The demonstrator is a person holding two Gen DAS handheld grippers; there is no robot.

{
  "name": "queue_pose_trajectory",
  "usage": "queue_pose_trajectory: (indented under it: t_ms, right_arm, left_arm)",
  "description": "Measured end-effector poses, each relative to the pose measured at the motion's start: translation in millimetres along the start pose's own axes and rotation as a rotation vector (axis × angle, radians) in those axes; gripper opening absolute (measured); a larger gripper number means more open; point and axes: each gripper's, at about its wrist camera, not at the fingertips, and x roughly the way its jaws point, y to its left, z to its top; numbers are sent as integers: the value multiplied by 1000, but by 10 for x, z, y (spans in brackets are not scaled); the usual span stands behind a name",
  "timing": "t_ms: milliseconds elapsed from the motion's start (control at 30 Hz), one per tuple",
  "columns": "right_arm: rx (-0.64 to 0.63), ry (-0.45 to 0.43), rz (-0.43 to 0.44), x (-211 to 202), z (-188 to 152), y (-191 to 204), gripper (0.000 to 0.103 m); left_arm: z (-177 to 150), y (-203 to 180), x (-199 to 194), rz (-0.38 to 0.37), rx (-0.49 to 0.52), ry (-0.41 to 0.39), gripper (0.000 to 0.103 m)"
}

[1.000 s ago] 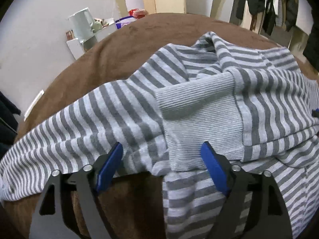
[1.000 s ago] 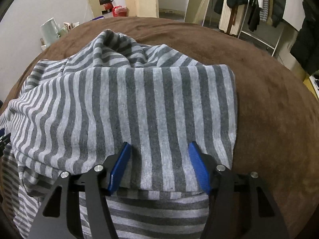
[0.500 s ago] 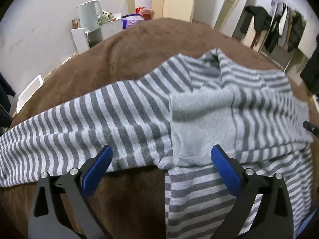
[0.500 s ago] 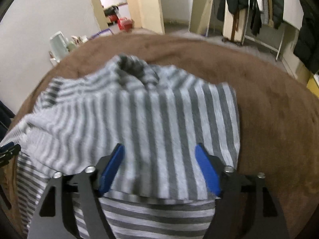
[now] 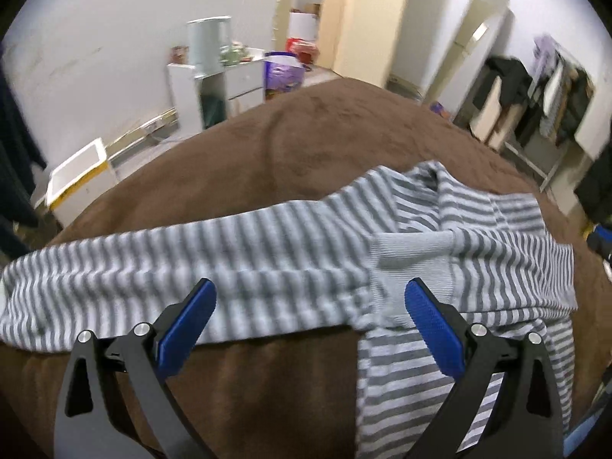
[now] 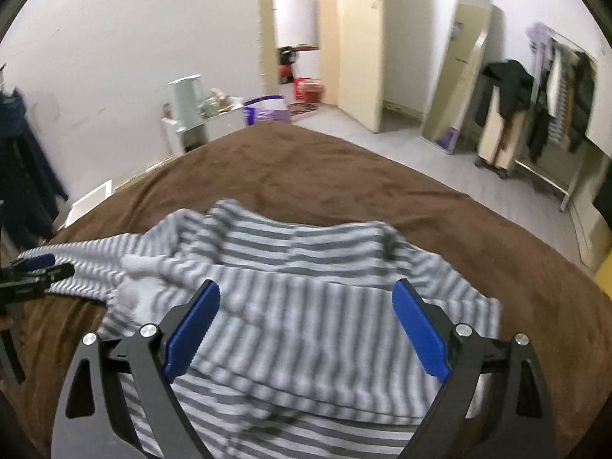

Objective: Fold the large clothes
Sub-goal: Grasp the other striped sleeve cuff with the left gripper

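A grey-and-white striped garment (image 5: 290, 252) lies partly folded on a brown blanket (image 5: 267, 153). One sleeve stretches out to the left, and its plain ribbed cuff (image 5: 413, 260) lies on the folded body. My left gripper (image 5: 310, 317) is open and empty, just above the sleeve's near edge. In the right wrist view the garment (image 6: 306, 279) lies in a heap ahead. My right gripper (image 6: 306, 325) is open and empty above it. The left gripper's tip (image 6: 34, 267) shows at the left edge.
A white cabinet (image 5: 214, 84) with a pale green container stands past the bed's far left. A white box (image 5: 76, 176) lies on the floor. A leaning mirror (image 6: 455, 72) and a clothes rack (image 6: 554, 88) stand at the right. A doorway (image 6: 294, 38) opens beyond.
Both grippers have pulled back and up from the garment, so more of the room shows. The sleeve now lies stretched out to the left. Both grippers stay open.
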Motion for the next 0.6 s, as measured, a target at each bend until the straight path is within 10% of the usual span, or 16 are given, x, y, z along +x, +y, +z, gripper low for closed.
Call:
queue_pose_trajectory:
  t_ms: [600]
  right_arm:
    - [-113, 109, 191, 458, -237, 1534, 91]
  left_arm:
    - [-760, 2209, -488, 287, -339, -20, 96]
